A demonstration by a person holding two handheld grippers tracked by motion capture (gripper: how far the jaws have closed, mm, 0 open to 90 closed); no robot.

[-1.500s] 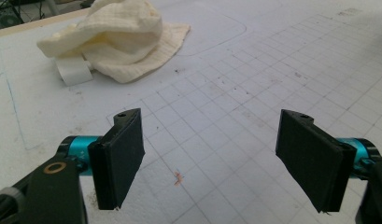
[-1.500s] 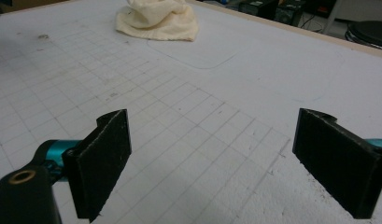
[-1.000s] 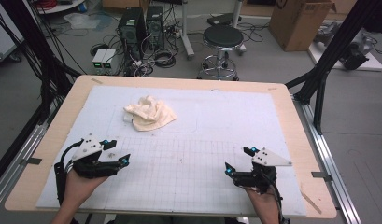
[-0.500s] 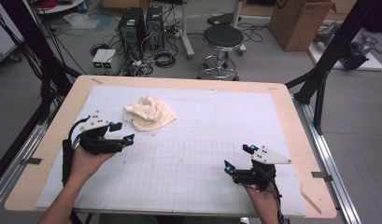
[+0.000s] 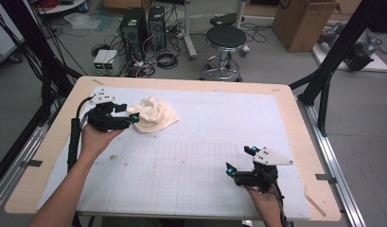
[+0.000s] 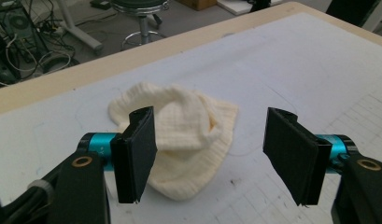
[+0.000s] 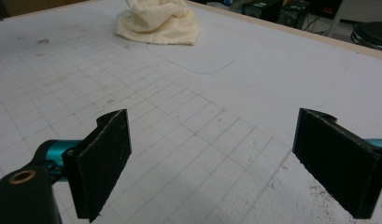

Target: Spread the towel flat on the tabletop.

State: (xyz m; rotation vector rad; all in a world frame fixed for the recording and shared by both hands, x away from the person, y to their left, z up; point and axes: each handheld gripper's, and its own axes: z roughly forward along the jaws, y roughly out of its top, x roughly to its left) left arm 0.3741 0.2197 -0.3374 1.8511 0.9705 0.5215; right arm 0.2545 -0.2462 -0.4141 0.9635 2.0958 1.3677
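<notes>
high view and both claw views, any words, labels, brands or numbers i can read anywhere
No readable text in any view.
Cardboard box: a dark mark at its top edge, too blurred to read.
White mat: printed grid lines and an outline, no figures or letters.
Cream cloth: no tag or print showing.
Computer towers: no legible badge.

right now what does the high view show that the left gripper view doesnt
High view alone: the right gripper, jaws apart over the gridded part of the mat, the person's forearms, two computer towers and a cardboard box on the floor.

Left gripper view alone: a close look along the left gripper, its jaws open and just been closing a little, nothing pressed between the pads.

Both: the crumpled cream cloth lying just ahead of the left gripper, the white mat, the table's wooden edge and the round stool.
</notes>
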